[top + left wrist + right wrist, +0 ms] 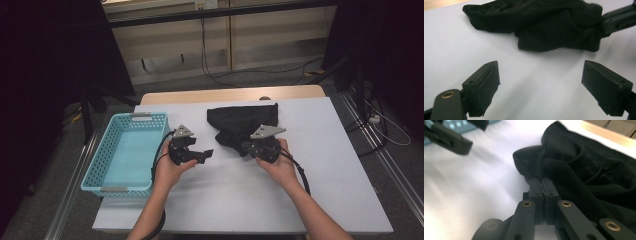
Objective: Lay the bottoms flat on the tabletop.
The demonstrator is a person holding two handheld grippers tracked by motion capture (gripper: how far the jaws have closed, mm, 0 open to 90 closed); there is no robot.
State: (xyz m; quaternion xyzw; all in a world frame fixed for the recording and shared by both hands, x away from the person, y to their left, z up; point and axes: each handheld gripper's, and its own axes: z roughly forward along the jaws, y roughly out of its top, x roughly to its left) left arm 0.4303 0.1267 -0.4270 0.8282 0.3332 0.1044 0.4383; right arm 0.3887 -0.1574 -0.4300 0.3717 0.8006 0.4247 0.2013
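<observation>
While the right hand-held gripper [541, 185] pinches a fold at the near edge of the crumpled black cloth garment [240, 122] lying toward the far edge of the white tabletop [310, 200], the left hand-held gripper [540, 85] waits empty, jaws wide apart, beside the turquoise perforated plastic basket [107, 187] at the left edge. Lifting the garment toward that basket seems next, needing a firm hold.

Black cloth [586, 170] cut off at frame edge, right gripper view.

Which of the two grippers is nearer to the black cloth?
The right. The right gripper has its jaws pinched on an edge of the black cloth; the left gripper sits beside it, jaws open, not touching.
</observation>
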